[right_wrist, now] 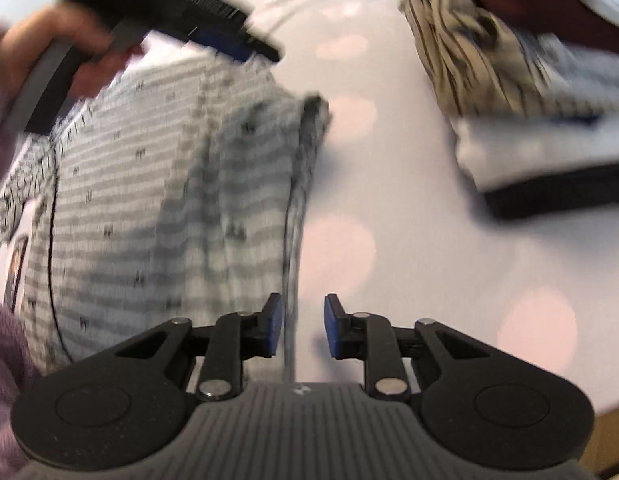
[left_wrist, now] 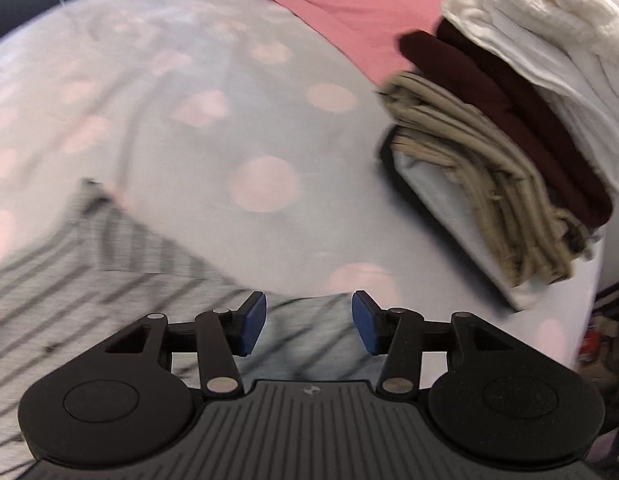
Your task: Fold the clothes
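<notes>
My right tool (right_wrist: 303,326), pads apart and empty, straddles the grey striped knit garment's (right_wrist: 157,184) long right edge; left tool (left_wrist: 308,322) likewise apart.

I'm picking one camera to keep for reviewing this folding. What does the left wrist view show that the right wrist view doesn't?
Only the left wrist view: a pink cloth and white folded items atop the pile. Only the right wrist view: the hand holding the left tongs, and a purple sleeve. Both: the grey striped garment, polka-dot sheet and beige ribbed fabric.
</notes>
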